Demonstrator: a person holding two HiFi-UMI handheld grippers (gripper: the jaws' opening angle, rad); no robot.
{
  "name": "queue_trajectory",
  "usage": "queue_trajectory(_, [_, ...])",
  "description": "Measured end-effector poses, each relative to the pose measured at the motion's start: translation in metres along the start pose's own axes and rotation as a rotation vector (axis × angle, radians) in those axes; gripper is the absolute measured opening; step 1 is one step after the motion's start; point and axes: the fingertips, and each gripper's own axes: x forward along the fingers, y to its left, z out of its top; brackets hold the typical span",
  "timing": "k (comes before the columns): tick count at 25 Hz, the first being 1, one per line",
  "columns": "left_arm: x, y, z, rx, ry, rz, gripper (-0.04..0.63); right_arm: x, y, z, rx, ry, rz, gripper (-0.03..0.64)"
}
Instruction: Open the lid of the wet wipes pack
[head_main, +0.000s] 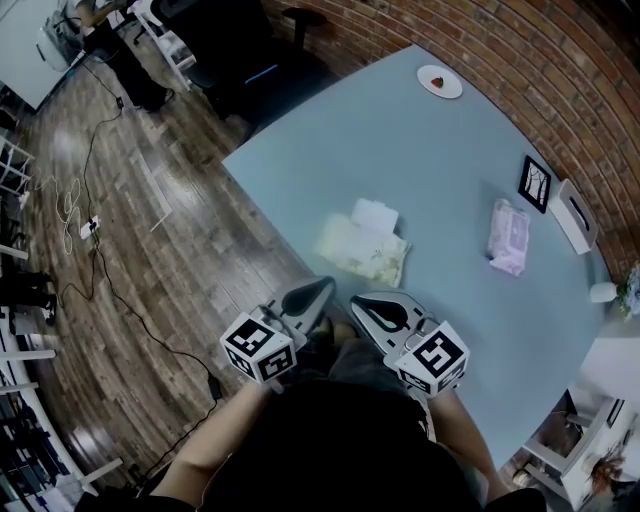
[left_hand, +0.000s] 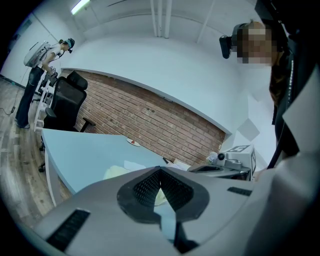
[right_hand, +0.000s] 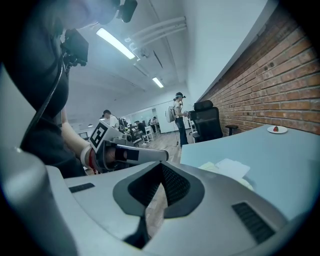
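Dark plank flooring (head_main: 150, 200) and a red brick wall (head_main: 560, 70) are seen around a pale blue table (head_main: 400, 140). At its middle a soft, crinkled yellowish wet wipes pack (head_main: 365, 252) is laid flat, a white rectangular lid (head_main: 375, 213) at its far end. Short of it, the left gripper (head_main: 326, 284) and right gripper (head_main: 357, 300) are held with jaws closed on nothing. A small red item (head_main: 437, 81) is carried on a round white plate (head_main: 452, 88)

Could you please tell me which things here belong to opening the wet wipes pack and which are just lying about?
For the job: cream wipes pack; left gripper; right gripper.
Lying about: pink pack; small plate; framed picture; white box.
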Motion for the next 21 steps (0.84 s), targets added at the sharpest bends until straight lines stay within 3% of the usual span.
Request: queue_trajectory(21, [-0.002, 0.010, -0.001, -0.024, 0.005, 0.019, 0.014, 0.009, -0.003, -0.005, 0.019, 0.022, 0.010, 0.018])
